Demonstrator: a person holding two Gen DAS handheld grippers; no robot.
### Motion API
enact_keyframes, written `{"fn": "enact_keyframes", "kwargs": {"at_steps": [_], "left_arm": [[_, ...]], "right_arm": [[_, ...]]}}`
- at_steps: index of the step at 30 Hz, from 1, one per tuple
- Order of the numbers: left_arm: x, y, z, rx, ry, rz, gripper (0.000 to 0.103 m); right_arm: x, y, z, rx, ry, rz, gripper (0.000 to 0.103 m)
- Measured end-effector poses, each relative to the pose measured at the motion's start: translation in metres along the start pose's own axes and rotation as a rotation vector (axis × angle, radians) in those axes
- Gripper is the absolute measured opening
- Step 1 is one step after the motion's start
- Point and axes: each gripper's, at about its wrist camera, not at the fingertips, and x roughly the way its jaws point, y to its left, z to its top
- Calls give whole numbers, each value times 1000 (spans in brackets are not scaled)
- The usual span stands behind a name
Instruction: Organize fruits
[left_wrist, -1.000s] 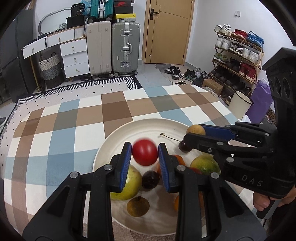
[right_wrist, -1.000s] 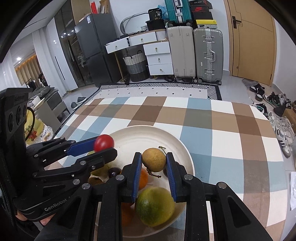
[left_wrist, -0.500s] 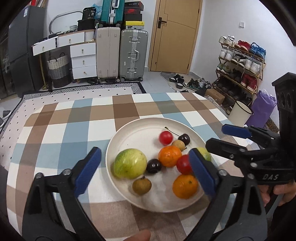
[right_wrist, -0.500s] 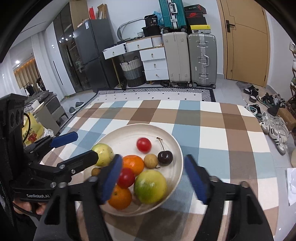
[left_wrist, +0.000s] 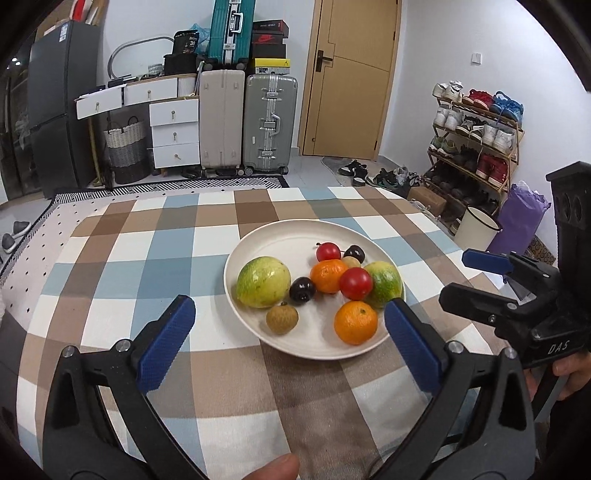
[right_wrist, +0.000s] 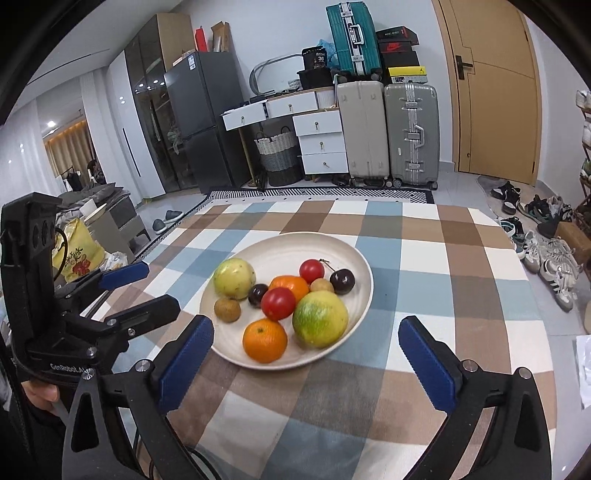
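A cream plate (left_wrist: 273, 236) (right_wrist: 288, 243) on the checked tablecloth holds several fruits: a large yellow-green fruit (left_wrist: 263, 281), two oranges (left_wrist: 355, 322) (left_wrist: 327, 275), two red tomatoes (left_wrist: 355, 283) (left_wrist: 328, 252), dark cherries (left_wrist: 302, 290), a green-yellow fruit (right_wrist: 320, 318) and a small brown fruit (left_wrist: 282, 318). My left gripper (left_wrist: 288, 343) is open and empty, just in front of the plate's near rim. My right gripper (right_wrist: 306, 362) is open and empty, also short of the plate; it shows at the right of the left wrist view (left_wrist: 476, 280).
The checked tablecloth (left_wrist: 147, 258) covers the table around the plate. Behind the table stand suitcases (left_wrist: 269, 122), a white drawer unit (left_wrist: 173, 133), a fridge (left_wrist: 59, 133) and a door. A shoe rack (left_wrist: 476, 136) and a bin (left_wrist: 480, 225) stand to the right.
Both grippers let go of their fruits, the left a red tomato, the right a small brown fruit, opened wide and pulled back from the plate. Both fruits now lie on the plate.
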Motion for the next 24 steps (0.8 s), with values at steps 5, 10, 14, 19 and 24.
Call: {"fn": "enact_keyframes", "kwargs": {"at_steps": [5, 10, 14, 19, 24], "left_arm": [[-17, -4, -11, 0, -9, 4, 102], [-33, -4, -25, 7, -32, 3, 102], [-38, -4, -37, 11, -61, -1, 102], [-34, -4, -42, 12, -104, 16, 102], [-27, -3, -44, 15, -130, 49, 102]], "right_arm": [[-14, 6, -12, -8, -7, 0, 102], [-21, 12, -22, -32, -24, 12, 102], [-24, 16, -29, -63, -59, 17, 102], [-22, 17, -33, -95, -109, 34, 102], [-26, 16, -38, -114, -187, 44, 102]]}}
